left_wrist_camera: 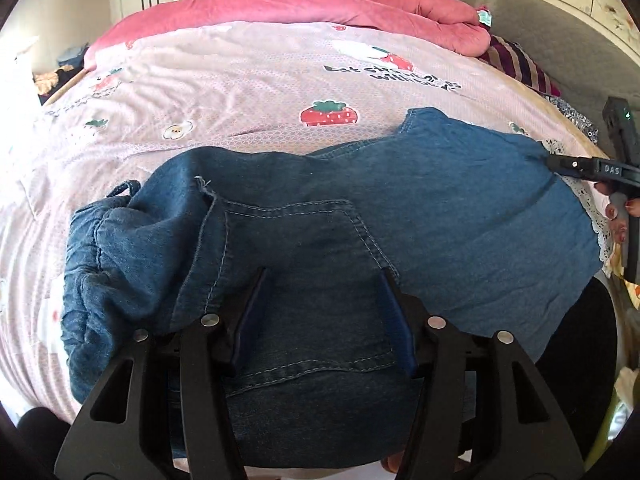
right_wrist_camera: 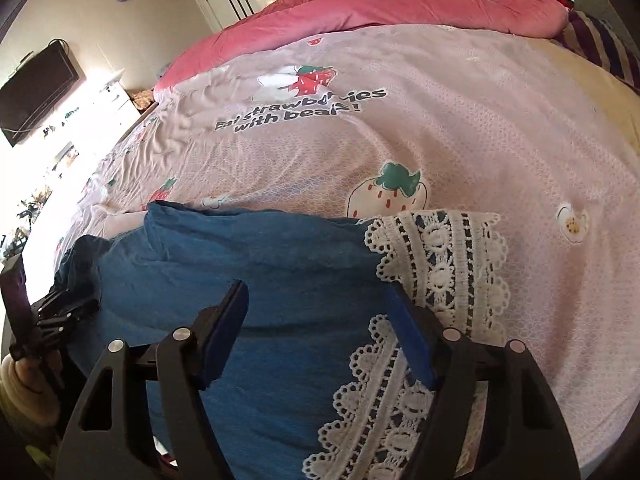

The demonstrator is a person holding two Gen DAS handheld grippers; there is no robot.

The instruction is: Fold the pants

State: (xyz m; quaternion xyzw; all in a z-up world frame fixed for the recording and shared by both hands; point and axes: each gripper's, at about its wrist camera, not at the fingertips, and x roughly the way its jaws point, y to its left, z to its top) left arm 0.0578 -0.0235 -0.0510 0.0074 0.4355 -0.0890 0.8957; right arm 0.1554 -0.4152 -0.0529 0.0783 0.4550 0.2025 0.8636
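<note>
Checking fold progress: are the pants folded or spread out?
Folded at least once: the pants lie doubled, leg layers stacked, lace hem at one end, waistband bunched at the other.

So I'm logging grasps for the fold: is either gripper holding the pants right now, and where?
Nothing is held. The left gripper is open over the jeans back pocket; the right gripper is open above the lace hem.
</note>
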